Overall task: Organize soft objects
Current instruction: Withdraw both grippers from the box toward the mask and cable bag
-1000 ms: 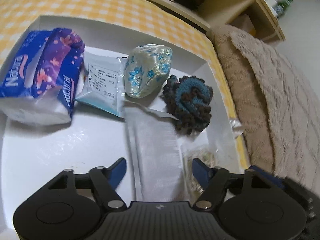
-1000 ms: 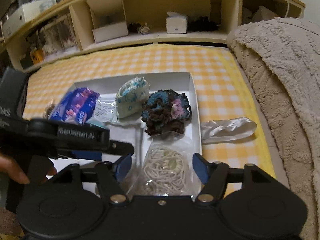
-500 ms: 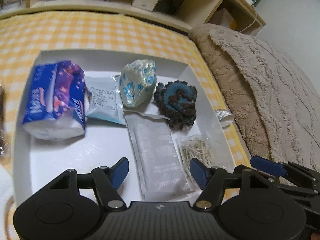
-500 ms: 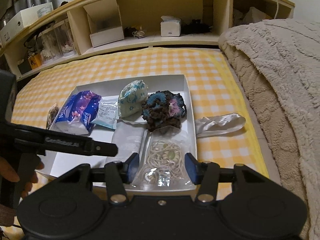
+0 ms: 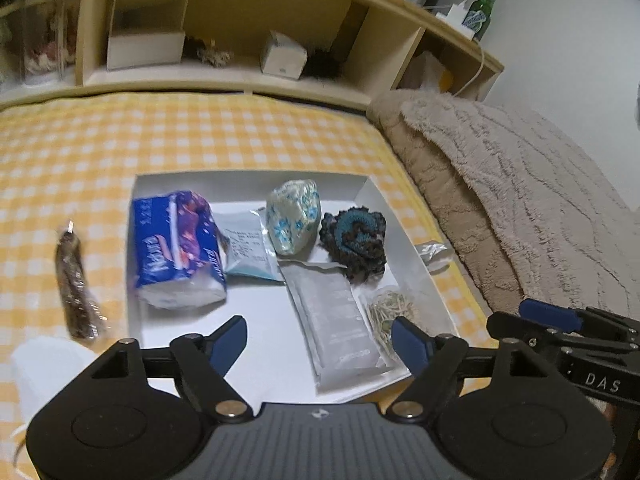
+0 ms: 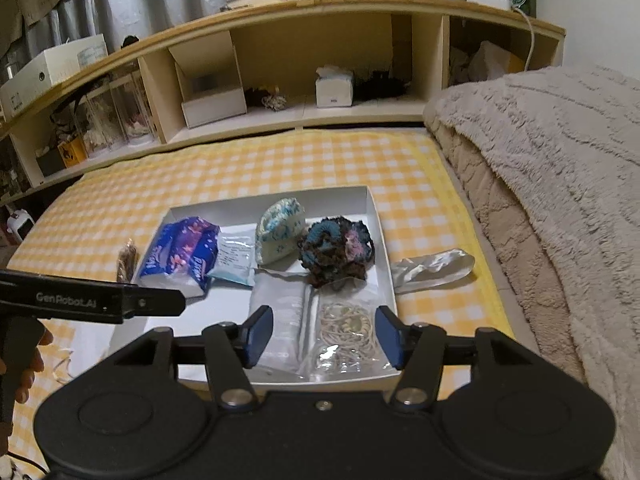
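Fingers on both grippers spread and opening, nothing between them: left gripper (image 5: 319,344) wide, right gripper (image 6: 323,336) medium. Compared with a second ago both hang higher above the white tray (image 6: 372,216) and further back; tray contents unchanged. Tray sits on the yellow checked bed (image 6: 280,164), near its right edge beside the beige blanket (image 6: 560,168). In the tray: blue tissue pack (image 5: 176,248) at the left side, long axis running front to back; small flat packet (image 5: 246,248) next to it; floral pouch (image 5: 294,216) and crocheted scrunchie (image 5: 354,240) along the far side; long grey sachet (image 5: 336,320) lengthwise toward the near edge; bag of rubber bands (image 6: 348,336) in the near right corner. Outside the tray: silvery wrapper (image 6: 434,268) to its right, brown wrapped stick (image 5: 76,284) to its left.
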`<action>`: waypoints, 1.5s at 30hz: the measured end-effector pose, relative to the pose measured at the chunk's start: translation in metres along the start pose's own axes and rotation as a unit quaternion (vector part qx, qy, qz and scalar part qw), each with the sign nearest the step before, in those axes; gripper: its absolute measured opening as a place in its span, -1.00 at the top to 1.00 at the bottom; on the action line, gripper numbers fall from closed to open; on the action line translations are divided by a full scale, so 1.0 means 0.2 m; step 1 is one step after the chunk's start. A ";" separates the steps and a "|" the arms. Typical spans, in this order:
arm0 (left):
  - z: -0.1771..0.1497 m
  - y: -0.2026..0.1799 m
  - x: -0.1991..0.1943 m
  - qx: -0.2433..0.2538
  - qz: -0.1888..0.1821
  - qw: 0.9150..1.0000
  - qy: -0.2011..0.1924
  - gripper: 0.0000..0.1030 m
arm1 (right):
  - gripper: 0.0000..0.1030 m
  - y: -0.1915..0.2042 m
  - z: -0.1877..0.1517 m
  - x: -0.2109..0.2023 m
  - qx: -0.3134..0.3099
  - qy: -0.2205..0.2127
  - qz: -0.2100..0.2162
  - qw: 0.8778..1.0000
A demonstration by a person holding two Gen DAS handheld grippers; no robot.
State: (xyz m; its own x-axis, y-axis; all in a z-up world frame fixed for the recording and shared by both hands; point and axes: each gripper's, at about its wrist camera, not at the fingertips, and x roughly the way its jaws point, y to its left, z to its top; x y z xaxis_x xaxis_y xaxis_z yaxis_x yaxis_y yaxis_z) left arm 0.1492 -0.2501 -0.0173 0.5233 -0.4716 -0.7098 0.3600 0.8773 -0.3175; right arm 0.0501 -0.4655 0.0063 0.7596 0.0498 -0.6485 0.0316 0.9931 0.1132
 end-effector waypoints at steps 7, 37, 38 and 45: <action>-0.04 0.01 -0.16 0.017 0.005 1.000 -0.019 -0.79 | -0.36 0.07 -0.01 -0.12 0.003 -0.016 -0.011 1.000; -0.16 0.21 -0.51 0.070 0.030 0.994 -0.082 -1.00 | -1.00 0.27 -0.09 -0.27 0.005 -0.055 -0.083 0.995; -0.16 0.23 -0.52 0.069 0.031 0.994 -0.083 -1.00 | -1.00 0.27 -0.09 -0.26 0.004 -0.058 -0.085 0.995; -0.13 0.40 -0.58 0.063 0.049 0.993 -0.091 -1.00 | -1.00 0.38 -0.04 -0.22 -0.008 -0.067 -0.088 0.994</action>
State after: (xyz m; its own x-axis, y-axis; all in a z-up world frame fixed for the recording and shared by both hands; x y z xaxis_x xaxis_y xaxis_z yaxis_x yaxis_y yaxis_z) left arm 0.0976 -0.1234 0.0231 0.6874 -0.4033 -0.6040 0.3883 0.9069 -0.1636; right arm 0.0144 -0.3915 0.0368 0.8225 -0.1375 -0.5518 0.1612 0.9869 -0.0055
